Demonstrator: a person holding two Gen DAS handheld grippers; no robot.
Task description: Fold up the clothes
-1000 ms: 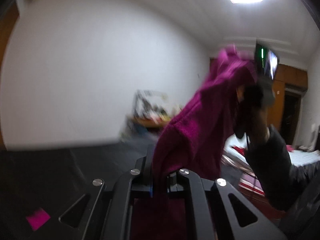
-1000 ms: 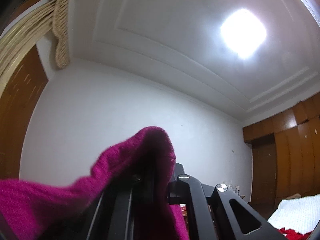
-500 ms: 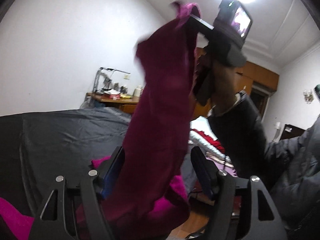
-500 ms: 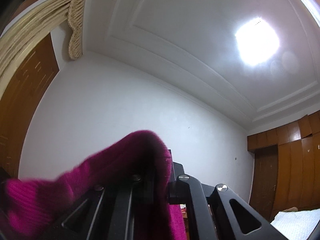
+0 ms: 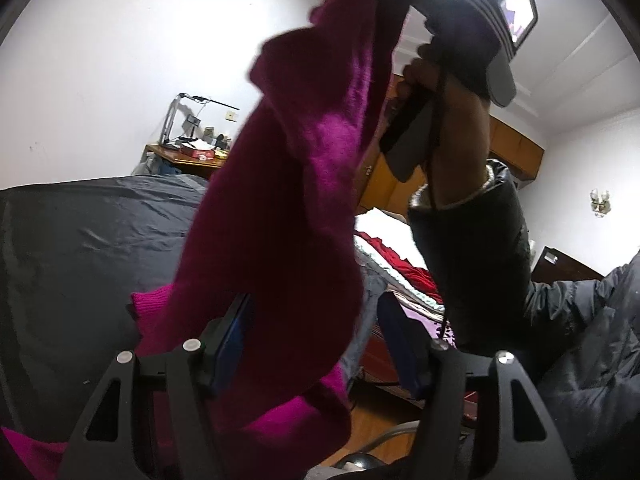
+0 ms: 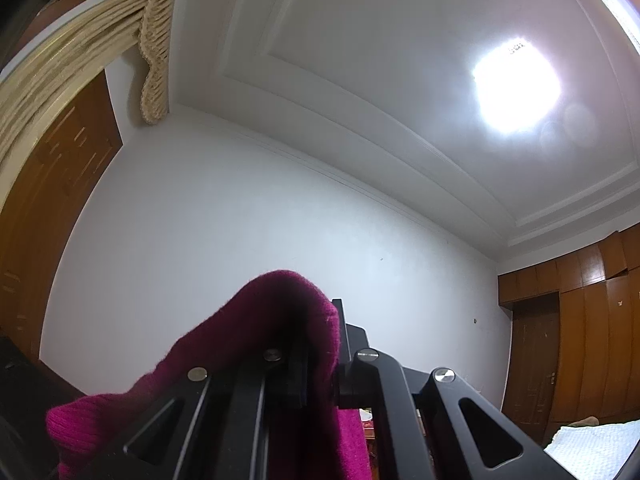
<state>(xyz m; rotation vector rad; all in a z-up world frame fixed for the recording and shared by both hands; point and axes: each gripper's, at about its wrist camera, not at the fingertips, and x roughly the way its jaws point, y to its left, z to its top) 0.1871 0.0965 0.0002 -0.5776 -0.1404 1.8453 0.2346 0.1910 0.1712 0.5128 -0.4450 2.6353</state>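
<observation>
- Magenta knit garment (image 5: 288,208) hangs in the air above the dark grey bed cover (image 5: 92,232), its top edge clamped in the right tongs (image 6: 320,364), which are raised toward the ceiling.
- Left tongs (image 5: 316,344) stand apart and are closing slightly; the hanging cloth passes between their fingers (image 5: 230,336), though no pinch shows.
- A person's dark sleeve (image 5: 476,248) reaches up at right.

Left wrist view: low, close behind its black fingers (image 5: 228,344), facing slightly downward across room. Right wrist view: tilted up at ceiling and wall. Shared: magenta knitted garment (image 5: 288,216) (image 6: 280,320), near both lenses; brown wooden wardrobe (image 5: 516,148) (image 6: 580,340)
</observation>
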